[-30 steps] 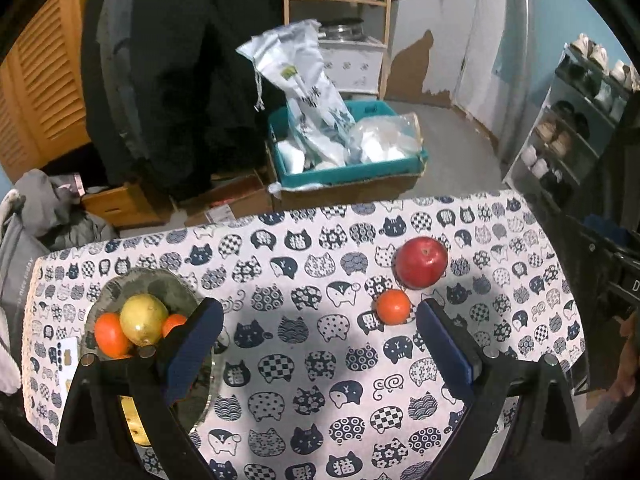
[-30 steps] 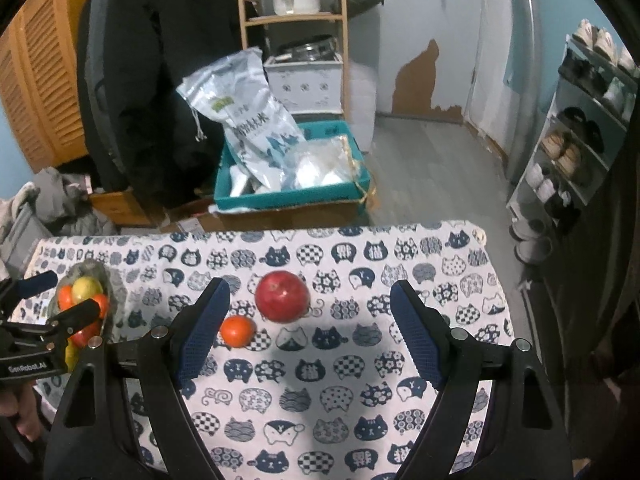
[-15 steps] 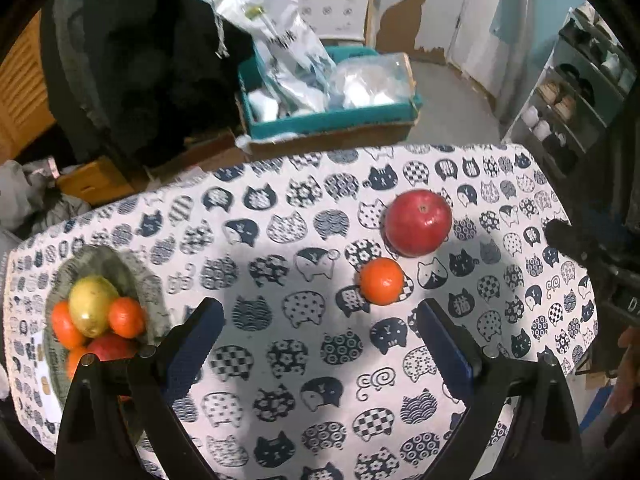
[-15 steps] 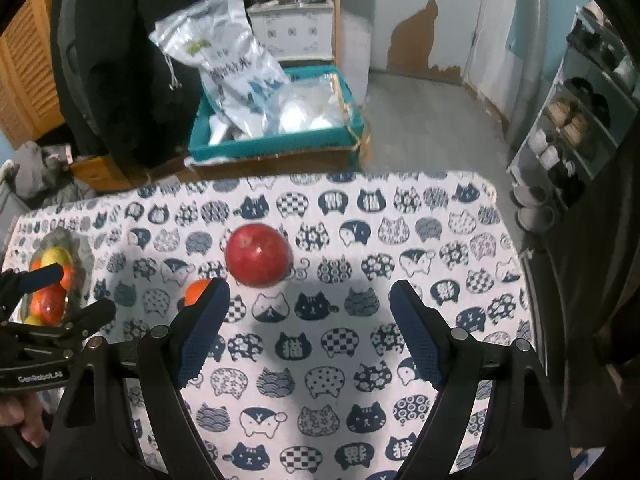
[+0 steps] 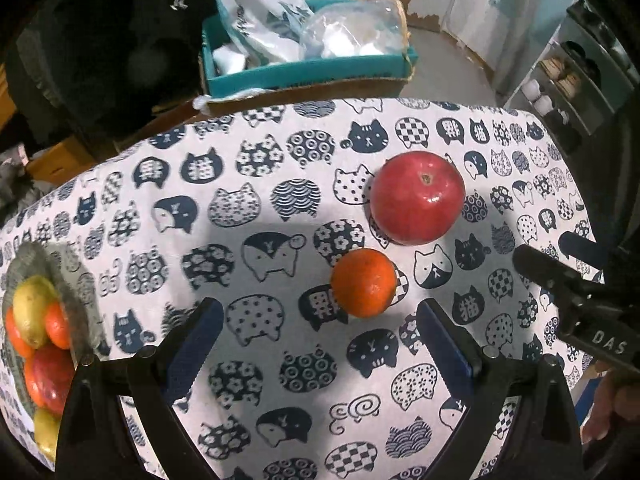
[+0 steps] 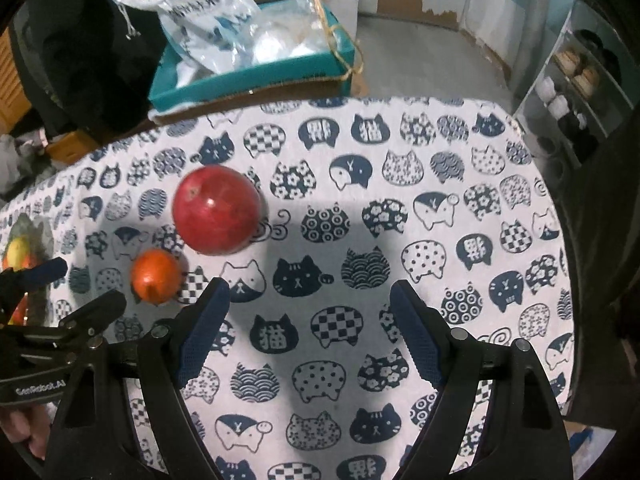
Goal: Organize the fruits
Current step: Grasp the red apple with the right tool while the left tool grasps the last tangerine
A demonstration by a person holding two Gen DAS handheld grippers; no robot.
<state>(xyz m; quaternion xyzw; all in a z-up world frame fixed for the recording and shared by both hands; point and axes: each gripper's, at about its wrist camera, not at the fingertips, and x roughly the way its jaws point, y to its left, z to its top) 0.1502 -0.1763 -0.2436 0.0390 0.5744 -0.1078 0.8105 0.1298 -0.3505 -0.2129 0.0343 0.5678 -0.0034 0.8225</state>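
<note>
Both jaws wide open, empty. I'd drop left gripper [image 5: 316, 334] squarely over the orange [image 5: 363, 282], clear of the touching apple [image 5: 417, 197], mid-bench; bowl [image 5: 78, 308] waits at left edge.

Orange [image 5: 363, 282] just before apple [image 5: 417, 203].

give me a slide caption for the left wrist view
Open left hand-held gripper hovering near an orange beside a red apple on the cat-print tablecloth.
</note>
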